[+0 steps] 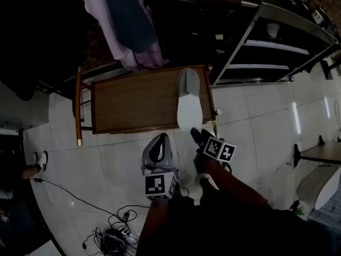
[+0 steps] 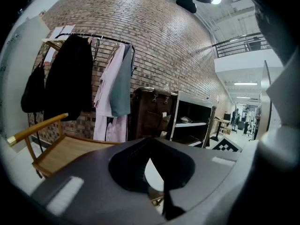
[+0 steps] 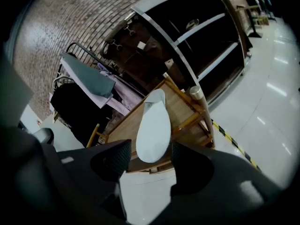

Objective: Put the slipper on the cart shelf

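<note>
A white slipper (image 1: 189, 103) lies lengthwise on the right side of the wooden cart's top shelf (image 1: 133, 100), its heel overhanging the front edge. My right gripper (image 1: 196, 134) hovers just in front of that heel, pointing down at it. In the right gripper view the slipper (image 3: 152, 125) shows beyond the open right gripper (image 3: 150, 156), whose fingers do not touch it. My left gripper (image 1: 161, 136) hangs over the floor in front of the cart, left of the slipper. Its jaw tips meet with nothing between them, and the left gripper (image 2: 150, 146) looks over the cart (image 2: 65, 151).
Behind the cart hang garments on a rack (image 1: 128, 25). A dark metal shelving unit (image 1: 277, 41) stands at the back right. Cables (image 1: 112, 233) lie on the tiled floor near my feet, a pair of shoes (image 1: 40, 161) at the left, striped floor tape (image 3: 229, 139) right of the cart.
</note>
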Demonstrator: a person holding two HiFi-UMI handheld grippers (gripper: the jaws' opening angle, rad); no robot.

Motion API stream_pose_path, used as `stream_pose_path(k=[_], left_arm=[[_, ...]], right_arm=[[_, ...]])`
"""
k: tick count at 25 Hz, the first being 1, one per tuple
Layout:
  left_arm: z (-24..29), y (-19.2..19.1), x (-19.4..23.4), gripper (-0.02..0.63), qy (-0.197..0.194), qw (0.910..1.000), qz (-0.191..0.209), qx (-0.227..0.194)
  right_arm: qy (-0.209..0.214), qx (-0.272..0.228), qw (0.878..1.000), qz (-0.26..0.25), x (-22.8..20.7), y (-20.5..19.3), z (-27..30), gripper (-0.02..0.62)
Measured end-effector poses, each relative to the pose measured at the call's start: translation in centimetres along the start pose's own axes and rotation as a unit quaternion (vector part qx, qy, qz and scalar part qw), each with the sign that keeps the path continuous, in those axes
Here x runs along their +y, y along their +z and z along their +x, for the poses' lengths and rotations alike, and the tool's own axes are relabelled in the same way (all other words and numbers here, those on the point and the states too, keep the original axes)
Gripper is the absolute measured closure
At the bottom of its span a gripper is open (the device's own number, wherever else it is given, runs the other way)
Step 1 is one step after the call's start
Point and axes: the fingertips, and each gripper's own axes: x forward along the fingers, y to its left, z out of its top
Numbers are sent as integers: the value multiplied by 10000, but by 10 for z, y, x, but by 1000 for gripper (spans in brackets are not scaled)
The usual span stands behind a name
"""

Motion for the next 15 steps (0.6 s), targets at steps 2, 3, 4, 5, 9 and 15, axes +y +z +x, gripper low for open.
stream_pose_path(k=[2,3,4,5,9,15], left_arm=[[-5,-1,2,591,39,10000,-21,29],[-6,-2,3,591,54,10000,-28,52],[-8,-4,3,591,65,9999,-33,81],[-9,-6,3,591,69,9999,-30,108],[-16,-8,4,591,61,9998,29,175],[-17,-6,11,591,186,9996,-5,190]], right_arm=[[-27,24,9997,232,-3,-3,7,341],[-43,39,9994,331,-5,-4,11,338],[-59,54,9991,421,-7,-5,14,328],[-70,66,9986,513,-9,-5,18,327],[-99,139,9957,906,-14,-16,31,325],[-279,85,9923,1202,-25,-15,49,325]])
